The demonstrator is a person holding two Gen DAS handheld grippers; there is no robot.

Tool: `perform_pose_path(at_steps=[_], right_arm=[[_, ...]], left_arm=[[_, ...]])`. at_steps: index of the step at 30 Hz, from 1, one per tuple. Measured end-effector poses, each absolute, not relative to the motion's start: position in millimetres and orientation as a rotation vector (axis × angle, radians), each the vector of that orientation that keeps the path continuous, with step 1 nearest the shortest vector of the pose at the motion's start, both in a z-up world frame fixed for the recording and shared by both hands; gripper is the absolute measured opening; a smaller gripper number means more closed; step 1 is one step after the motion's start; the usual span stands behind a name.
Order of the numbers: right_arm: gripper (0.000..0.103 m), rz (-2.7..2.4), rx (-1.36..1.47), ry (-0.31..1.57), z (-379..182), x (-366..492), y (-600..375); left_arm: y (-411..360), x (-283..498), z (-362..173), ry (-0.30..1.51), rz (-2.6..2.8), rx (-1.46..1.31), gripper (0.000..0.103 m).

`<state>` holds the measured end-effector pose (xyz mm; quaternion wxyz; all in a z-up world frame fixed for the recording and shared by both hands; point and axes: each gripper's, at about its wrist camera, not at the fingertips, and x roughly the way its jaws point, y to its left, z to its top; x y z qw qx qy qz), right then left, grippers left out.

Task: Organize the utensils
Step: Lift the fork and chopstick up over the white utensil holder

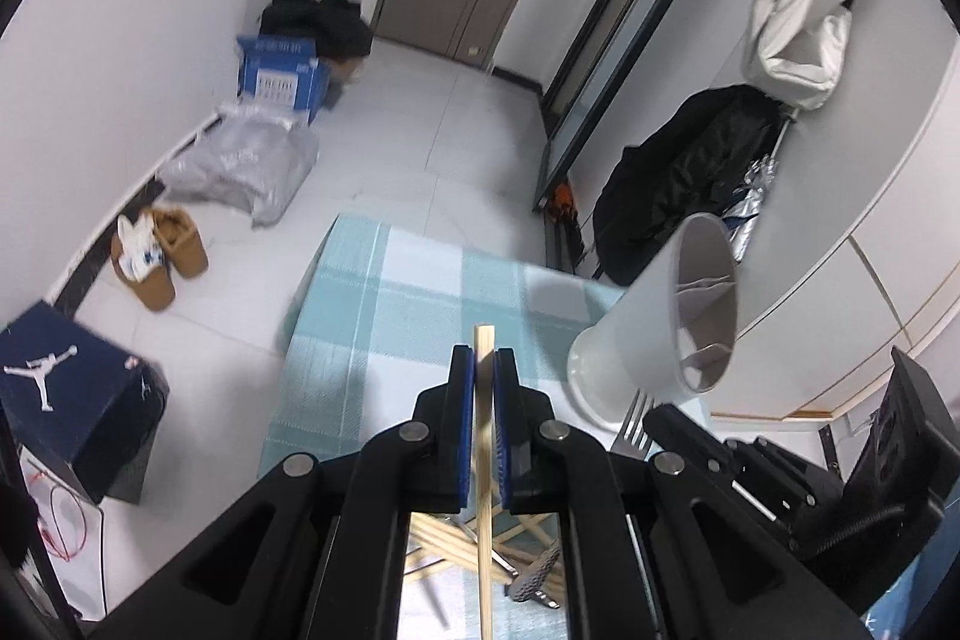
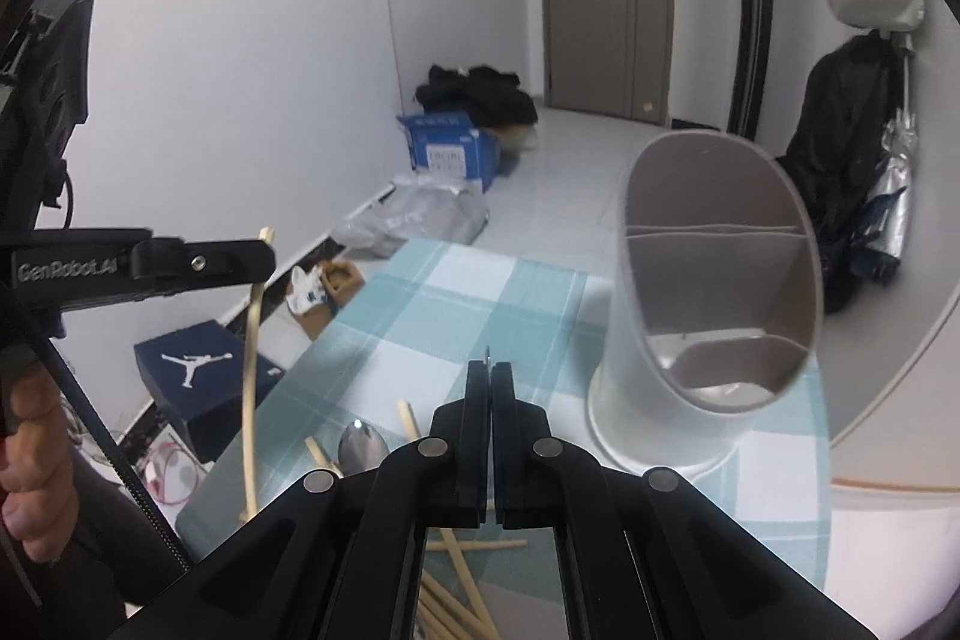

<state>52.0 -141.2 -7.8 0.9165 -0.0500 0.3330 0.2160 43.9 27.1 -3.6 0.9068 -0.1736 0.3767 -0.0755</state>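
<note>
My left gripper point(image 1: 483, 370) is shut on a wooden chopstick point(image 1: 483, 460) that pokes out past its tips and hangs below them. From the right wrist view the same left gripper point(image 2: 264, 250) hovers at the left with that chopstick point(image 2: 251, 370) dangling. My right gripper point(image 2: 489, 370) is shut on a thin metal fork point(image 2: 488, 355), seen edge-on; its tines point(image 1: 636, 421) show in the left wrist view. A white divided utensil holder point(image 1: 636, 322) point(image 2: 630, 388) stands on the teal checked cloth point(image 1: 390, 292) point(image 2: 468, 292), to the right of both grippers.
Several loose chopsticks point(image 2: 462, 562) point(image 1: 444, 544) and a spoon point(image 2: 360, 445) lie on the cloth under the grippers. Beyond the table's left edge, boxes point(image 1: 72, 388), shoes point(image 1: 156, 256) and bags sit on the floor. A black bag point(image 1: 678, 184) leans at the right. A hand point(image 2: 30, 460) shows at far left.
</note>
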Motion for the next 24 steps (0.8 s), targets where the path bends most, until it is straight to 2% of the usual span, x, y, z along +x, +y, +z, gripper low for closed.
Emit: perform_pose_path(at_steps=[12, 24], right_arm=[[0.000, 0.446, -0.024, 0.561, 25.9, 20.9, -192.2], [0.000, 0.432, 0.009, 0.434, 91.3, 16.6, -236.4]], left_arm=[[-0.8, 15.4, 48.0, 0.520, -0.032, -0.335, 0.003], [-32.3, 24.5, 87.2, 0.400, -0.021, -0.314, 0.003]])
